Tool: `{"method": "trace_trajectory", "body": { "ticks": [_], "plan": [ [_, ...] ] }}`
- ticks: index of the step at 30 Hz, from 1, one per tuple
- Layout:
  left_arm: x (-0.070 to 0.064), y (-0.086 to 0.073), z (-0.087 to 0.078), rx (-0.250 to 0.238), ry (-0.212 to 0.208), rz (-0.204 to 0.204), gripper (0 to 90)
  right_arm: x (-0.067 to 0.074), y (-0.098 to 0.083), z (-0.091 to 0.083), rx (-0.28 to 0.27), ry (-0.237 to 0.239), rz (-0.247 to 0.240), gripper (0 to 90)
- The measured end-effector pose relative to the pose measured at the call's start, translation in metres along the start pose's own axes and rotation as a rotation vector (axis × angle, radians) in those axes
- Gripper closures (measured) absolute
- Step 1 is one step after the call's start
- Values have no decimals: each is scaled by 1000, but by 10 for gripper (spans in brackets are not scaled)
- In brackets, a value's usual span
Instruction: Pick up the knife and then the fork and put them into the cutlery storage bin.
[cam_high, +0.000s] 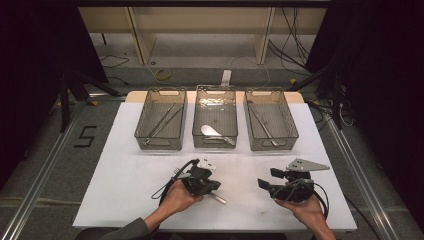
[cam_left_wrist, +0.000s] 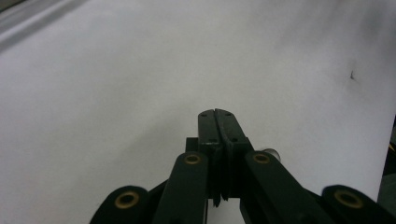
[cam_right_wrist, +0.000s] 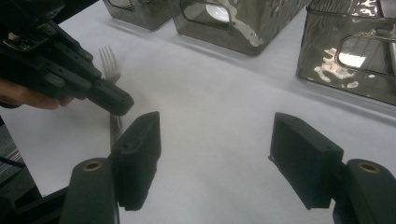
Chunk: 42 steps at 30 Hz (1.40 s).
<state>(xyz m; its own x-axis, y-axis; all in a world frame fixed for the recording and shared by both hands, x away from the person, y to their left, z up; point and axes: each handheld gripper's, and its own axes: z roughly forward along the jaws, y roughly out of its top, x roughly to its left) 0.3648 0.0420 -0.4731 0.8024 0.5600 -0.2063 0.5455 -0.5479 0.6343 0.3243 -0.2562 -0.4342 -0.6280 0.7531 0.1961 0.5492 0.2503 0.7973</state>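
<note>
Nearest, two forearms come in from the bottom edge of the high view, each hand holding a black two-jaw tool over the white rectangular table top (cam_high: 130, 180).

Left gripper (cam_high: 216, 187): tilted down toward the table, tips at a silver metal fork (cam_right_wrist: 110, 70) that lies flat on the white surface. In the left gripper view the two black jaws stand pressed together along their length, no gap between the pads; a small round bit of bright metal peeks out just beside the right jaw. Whether the fork handle is actually pinched cannot be told. In the right gripper view the fork's tines point away toward the baskets, its handle runs under the left gripper's tip, and the tip sits on or just above the handle.

Right gripper (cam_high: 262, 184): held level near the table's right front, a grey three-cornered plate on top. Its jaws stand wide apart, nothing between them, bare table below. It is well apart from the fork.

Farther off, across the table's back half, three grey wire-mesh rectangular baskets stand in a row. Left basket (cam_high: 148, 117): long thin metal utensils lying crossed inside. Middle basket (cam_high: 200, 112): a white spoon (cam_high: 211, 131) near its front wall. Right basket (cam_high: 288, 120): more slim metal pieces, lying lengthwise; kind not clear.

Beyond the table: grey floor, loose cables, pale wooden shelving.
</note>
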Motion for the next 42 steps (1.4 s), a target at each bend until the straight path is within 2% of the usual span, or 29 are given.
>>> {"method": "trace_trajectory", "body": {
  "ticks": [4,9,14,22,30,33,35,36,39,42],
  "plan": [
    [0,-4,8,38,0,1,888,0,-1,1,4,0,-4,344],
    [0,-4,8,52,-3,8,889,1,-1,1,7,2,-7,344],
    [-1,-5,5,82,-18,18,889,1,-1,0,7,2,-10,344],
    [1,-15,-12,183,-38,62,890,1,-2,-2,4,2,-6,345],
    [15,-34,-36,269,-58,39,890,0,-2,-2,10,0,-3,346],
    [20,-40,-42,288,-61,18,890,0,-1,-2,5,1,-5,346],
    [23,-41,-46,318,-58,30,890,0,-1,-2,6,0,-2,347],
    [24,-43,-48,321,-63,19,890,0,-1,-2,6,1,-2,346],
    [30,-45,-53,355,-51,16,890,0,-1,-3,5,3,-3,347],
    [35,-48,-57,361,-45,-4,890,0,-1,-3,7,4,-3,347]
  ]
}}
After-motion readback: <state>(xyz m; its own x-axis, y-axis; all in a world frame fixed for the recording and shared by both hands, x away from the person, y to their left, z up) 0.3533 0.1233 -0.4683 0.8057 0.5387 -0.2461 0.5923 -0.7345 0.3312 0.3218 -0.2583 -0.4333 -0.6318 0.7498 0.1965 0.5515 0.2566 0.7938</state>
